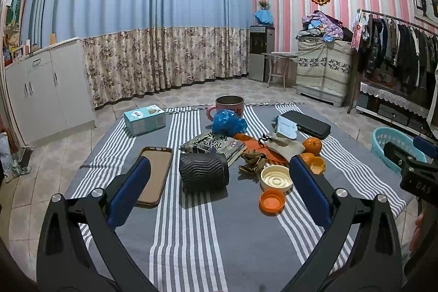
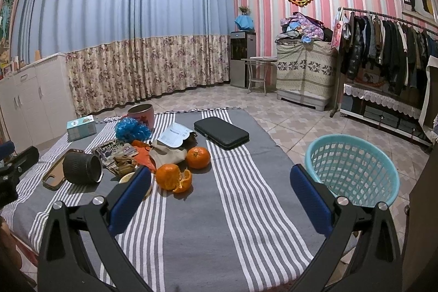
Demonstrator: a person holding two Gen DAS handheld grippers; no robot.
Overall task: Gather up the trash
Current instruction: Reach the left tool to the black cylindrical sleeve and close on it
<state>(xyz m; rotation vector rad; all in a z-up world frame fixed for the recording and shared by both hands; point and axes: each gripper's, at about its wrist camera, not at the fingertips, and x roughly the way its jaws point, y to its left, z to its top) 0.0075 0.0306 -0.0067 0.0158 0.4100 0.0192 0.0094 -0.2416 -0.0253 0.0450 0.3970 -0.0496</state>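
Observation:
Trash lies mid-table on the striped cloth (image 1: 191,237): a crumpled blue plastic bag (image 1: 229,123), a snack wrapper (image 1: 216,145), a brown crumpled scrap (image 1: 253,160), an orange lid (image 1: 272,201), a white cap (image 1: 275,177), a paper slip (image 2: 176,136) and a half-peeled orange (image 2: 172,177). A whole orange (image 2: 197,156) sits beside it. A teal basket (image 2: 353,166) stands on the floor right of the table. My left gripper (image 1: 219,190) is open and empty, near a black ribbed cup (image 1: 204,173) on its side. My right gripper (image 2: 220,196) is open and empty above the cloth.
A phone case (image 1: 153,174), a tissue box (image 1: 144,119), a pink mug (image 1: 228,104) and a black case (image 1: 308,123) also lie on the table. White cabinets (image 1: 46,89) stand left, a clothes rack (image 2: 388,51) right.

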